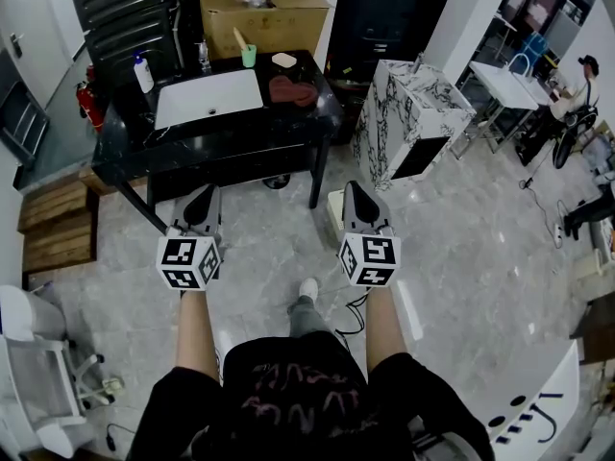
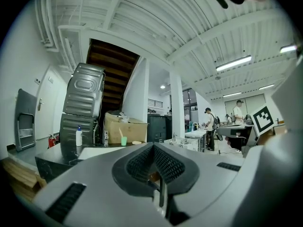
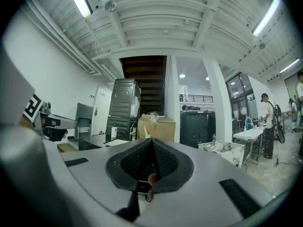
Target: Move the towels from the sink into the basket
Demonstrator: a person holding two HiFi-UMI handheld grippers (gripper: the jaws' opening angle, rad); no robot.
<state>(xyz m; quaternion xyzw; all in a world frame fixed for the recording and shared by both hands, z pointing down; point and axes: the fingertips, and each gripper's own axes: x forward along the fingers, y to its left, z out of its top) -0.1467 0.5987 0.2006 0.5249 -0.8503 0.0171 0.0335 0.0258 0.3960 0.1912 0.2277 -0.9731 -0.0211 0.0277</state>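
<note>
A reddish-brown towel (image 1: pixel 291 91) lies crumpled on the black counter (image 1: pixel 192 147), just right of the white sink (image 1: pixel 209 97). I see nothing inside the sink basin. A marble-patterned open box (image 1: pixel 413 118), which may be the basket, stands on the floor right of the counter. My left gripper (image 1: pixel 204 195) and right gripper (image 1: pixel 354 190) hover side by side over the floor, well short of the counter. Both are shut with nothing between the jaws. The left gripper view shows the left gripper (image 2: pixel 154 148) with its jaws pressed together. The right gripper (image 3: pixel 151 143) looks the same in its own view.
A soap bottle (image 1: pixel 143 72) and a green cup (image 1: pixel 249 55) stand behind the sink, with a cardboard box (image 1: pixel 264 3) beyond. Wooden pallets (image 1: pixel 58 224) and a white chair (image 1: pixel 38 373) are at left. A person (image 1: pixel 577 89) stands by a white table (image 1: pixel 514 84) at far right.
</note>
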